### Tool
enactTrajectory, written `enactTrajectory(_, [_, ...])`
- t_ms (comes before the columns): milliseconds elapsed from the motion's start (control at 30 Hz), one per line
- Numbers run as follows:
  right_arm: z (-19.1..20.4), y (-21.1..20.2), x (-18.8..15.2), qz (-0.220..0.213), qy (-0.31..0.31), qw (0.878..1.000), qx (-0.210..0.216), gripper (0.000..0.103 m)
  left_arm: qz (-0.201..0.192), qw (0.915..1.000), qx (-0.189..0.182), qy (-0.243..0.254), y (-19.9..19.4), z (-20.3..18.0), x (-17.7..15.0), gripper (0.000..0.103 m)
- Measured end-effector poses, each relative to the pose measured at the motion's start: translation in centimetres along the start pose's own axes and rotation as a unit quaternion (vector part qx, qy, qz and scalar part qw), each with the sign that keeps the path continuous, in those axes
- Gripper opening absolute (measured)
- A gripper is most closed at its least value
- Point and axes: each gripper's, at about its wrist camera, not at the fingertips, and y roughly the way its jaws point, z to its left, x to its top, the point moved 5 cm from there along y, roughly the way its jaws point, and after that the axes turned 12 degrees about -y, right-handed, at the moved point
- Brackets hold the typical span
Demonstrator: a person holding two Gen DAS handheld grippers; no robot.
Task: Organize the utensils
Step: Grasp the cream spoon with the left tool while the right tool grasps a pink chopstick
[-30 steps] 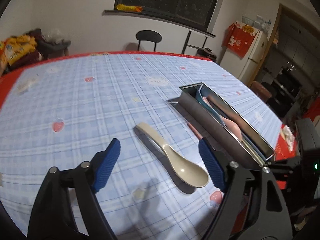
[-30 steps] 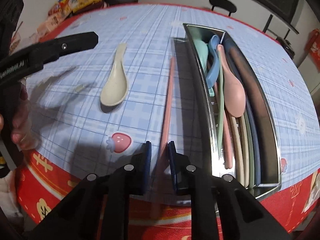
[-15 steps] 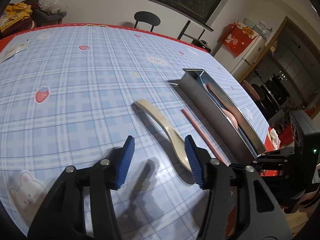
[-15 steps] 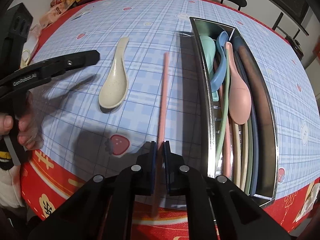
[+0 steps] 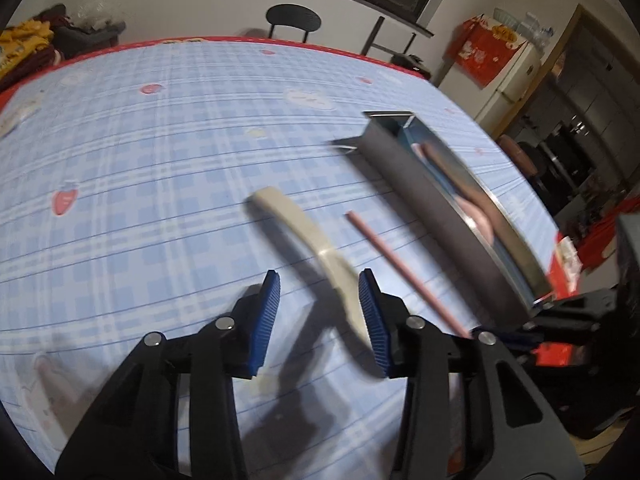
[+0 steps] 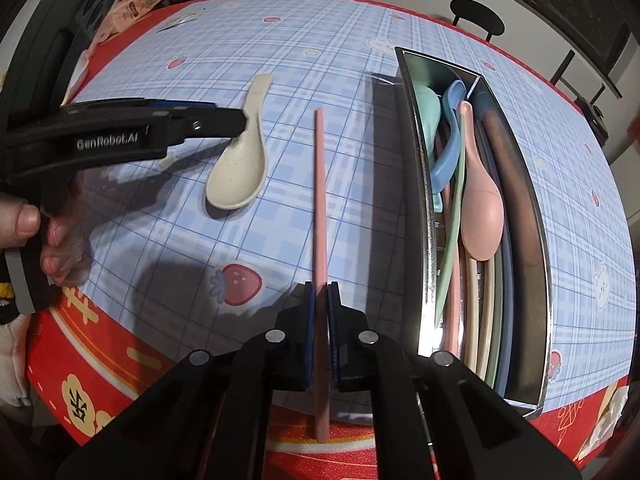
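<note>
Left hand-held gripper [image 5: 320, 312] now astride spoon [image 5: 316, 248]

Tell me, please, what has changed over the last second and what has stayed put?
The left gripper came down over the beige spoon, its jaws closing around the handle. The right gripper shut on the pink chopstick. The spoon and metal tray have not moved.

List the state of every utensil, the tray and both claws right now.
cream spoon: flat on the table, bowl up, handle between the closing left claw's pads.
pink chopstick: pinched by the shut right claw, near end past the table edge.
metal tray: on the table, holding spoons and chopsticks.
pink spoon: lying in the tray.
</note>
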Motion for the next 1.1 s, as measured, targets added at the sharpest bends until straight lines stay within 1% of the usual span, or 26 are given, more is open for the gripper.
enactTrajectory(100, [0.0,-0.1,-0.1,-0.006,-0.004,1.0,-0.001,0.008,0.009,0.9997,-0.01,-0.021,0.7,0.0,0.4,0.043])
enactTrajectory(167, [0.0,-0.1,-0.2,-0.009,-0.004,1.0,0.0,0.008,0.008,0.9985,-0.021,-0.049,1.2,0.4,1.0,0.043])
enactTrajectory(233, [0.0,-0.1,-0.1,-0.01,-0.005,1.0,0.0,0.008,0.004,0.9981,-0.022,-0.058,1.5,0.5,1.2,0.042])
enactTrajectory(367, [0.1,-0.1,-0.2,-0.012,-0.008,1.0,-0.003,0.008,-0.011,0.9995,0.0,-0.03,1.8,-0.4,0.8,0.042])
enactTrajectory(467, [0.2,-0.2,-0.3,-0.016,-0.01,1.0,-0.011,0.008,-0.004,0.9997,-0.015,-0.017,1.8,-1.2,0.2,0.041])
enactTrajectory(567, [0.2,-0.2,-0.4,-0.02,-0.012,1.0,-0.013,0.008,-0.007,0.9999,-0.007,0.007,1.9,-1.9,-0.4,0.037])
enactTrajectory(600, [0.2,-0.2,-0.4,-0.021,-0.012,1.0,-0.013,0.008,-0.008,0.9999,-0.006,0.011,1.9,-2.0,-0.5,0.035])
enactTrajectory(667, [0.3,-0.2,-0.4,-0.022,-0.015,0.999,-0.017,0.008,-0.002,0.9998,-0.012,0.015,2.2,-2.2,-0.7,0.019])
enactTrajectory(733, [0.4,-0.2,-0.5,-0.024,-0.017,0.999,-0.019,0.008,0.002,0.9997,-0.019,0.016,2.3,-2.2,-0.9,0.014])
enactTrajectory(900, [0.3,-0.1,-0.6,-0.029,-0.014,0.999,-0.018,0.008,-0.003,0.9993,-0.025,0.028,2.2,-2.4,-1.1,0.01])
enactTrajectory(1000, [0.6,-0.1,-0.7,-0.033,-0.021,0.999,-0.028,0.008,-0.017,0.9989,-0.018,0.04,1.8,-2.7,-1.3,0.008])
enactTrajectory(1100, [0.7,-0.2,-0.8,-0.037,-0.02,0.999,-0.032,0.008,-0.02,0.9983,-0.022,0.05,1.5,-3.0,-1.4,0.008])
